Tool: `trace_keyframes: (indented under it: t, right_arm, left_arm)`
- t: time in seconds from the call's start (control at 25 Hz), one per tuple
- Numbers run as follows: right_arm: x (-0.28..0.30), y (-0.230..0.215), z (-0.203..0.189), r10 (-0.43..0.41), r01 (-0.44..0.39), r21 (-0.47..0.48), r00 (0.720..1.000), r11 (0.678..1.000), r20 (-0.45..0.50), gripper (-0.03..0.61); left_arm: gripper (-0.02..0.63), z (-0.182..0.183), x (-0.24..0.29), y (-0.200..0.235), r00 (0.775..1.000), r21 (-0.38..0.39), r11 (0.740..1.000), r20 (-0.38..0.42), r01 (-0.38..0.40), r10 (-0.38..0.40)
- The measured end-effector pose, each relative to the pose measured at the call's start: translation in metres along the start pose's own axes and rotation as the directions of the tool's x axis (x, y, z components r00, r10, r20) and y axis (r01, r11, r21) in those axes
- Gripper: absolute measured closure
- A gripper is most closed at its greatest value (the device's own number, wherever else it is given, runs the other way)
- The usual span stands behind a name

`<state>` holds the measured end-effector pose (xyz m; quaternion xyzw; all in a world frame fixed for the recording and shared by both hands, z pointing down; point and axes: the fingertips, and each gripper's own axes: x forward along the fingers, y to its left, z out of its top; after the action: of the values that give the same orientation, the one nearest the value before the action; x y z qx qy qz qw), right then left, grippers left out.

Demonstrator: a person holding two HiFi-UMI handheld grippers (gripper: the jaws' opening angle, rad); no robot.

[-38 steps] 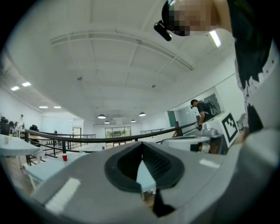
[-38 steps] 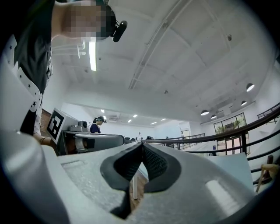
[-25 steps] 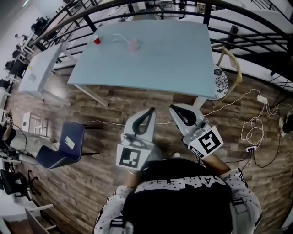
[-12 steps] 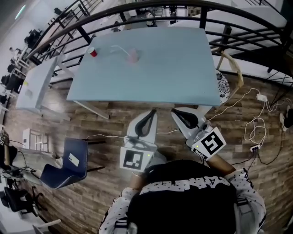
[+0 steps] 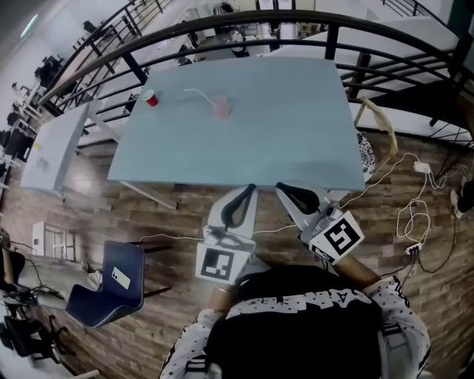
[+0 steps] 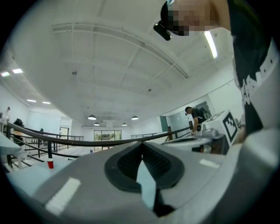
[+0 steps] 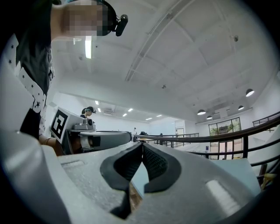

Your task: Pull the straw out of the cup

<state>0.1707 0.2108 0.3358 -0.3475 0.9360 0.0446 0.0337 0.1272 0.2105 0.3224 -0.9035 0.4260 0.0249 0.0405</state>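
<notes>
A rectangular table with a smooth, matt, pale blue-grey top stands on a floor of brown wood planks. A black metal railing curves behind it, in a bright, white-ceilinged hall. Towards the far left of the tabletop stands a small pink cup. A thin white straw sits in it, bent over to the left. A red cup stands near the far left corner.

On the floor are a dark blue moulded chair at the left and loose white cables at the right.

The left gripper and right gripper are held side by side at the table's near edge, well apart from the pink cup. Each has grey shells and ribbed black pads. Both claws are pinched together at the tips, with nothing between them.
</notes>
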Motion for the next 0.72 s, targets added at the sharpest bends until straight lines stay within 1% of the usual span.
trace_keyframes:
  t: [0.08, 0.24, 0.28, 0.44, 0.56, 0.72]
  right_arm:
    - [0.012, -0.001, -0.002, -0.004, 0.004, 0.004, 1.000, 1.000, -0.005, 0.577]
    - [0.032, -0.004, -0.010, -0.014, 0.014, 0.017, 1.000, 1.000, -0.019, 0.577]
    - [0.037, -0.005, -0.012, -0.016, 0.017, 0.019, 1.000, 1.000, -0.024, 0.577]
    - [0.058, -0.005, -0.019, -0.027, 0.028, 0.029, 0.999, 0.999, -0.038, 0.577]
    - [0.076, -0.001, -0.021, -0.029, 0.030, 0.027, 0.999, 0.999, -0.042, 0.577]
    - [0.100, 0.003, -0.022, -0.038, 0.039, 0.017, 0.998, 0.999, -0.042, 0.577]
  left_arm:
    - [0.624, -0.002, 0.002, 0.011, 1.000, -0.010, 1.000, -0.007, 0.004, -0.004]
    - [0.624, -0.011, 0.004, 0.033, 1.000, -0.072, 0.997, -0.013, 0.017, -0.018]
    - [0.624, -0.013, 0.005, 0.039, 1.000, -0.077, 0.997, -0.014, 0.017, -0.018]
    - [0.624, -0.023, 0.004, 0.063, 1.000, -0.037, 0.999, -0.025, 0.010, -0.011]
    - [0.624, -0.024, 0.002, 0.078, 0.999, -0.071, 0.997, -0.035, 0.013, -0.016]
    - [0.624, -0.022, -0.001, 0.103, 0.999, -0.070, 0.997, -0.023, 0.020, -0.022]
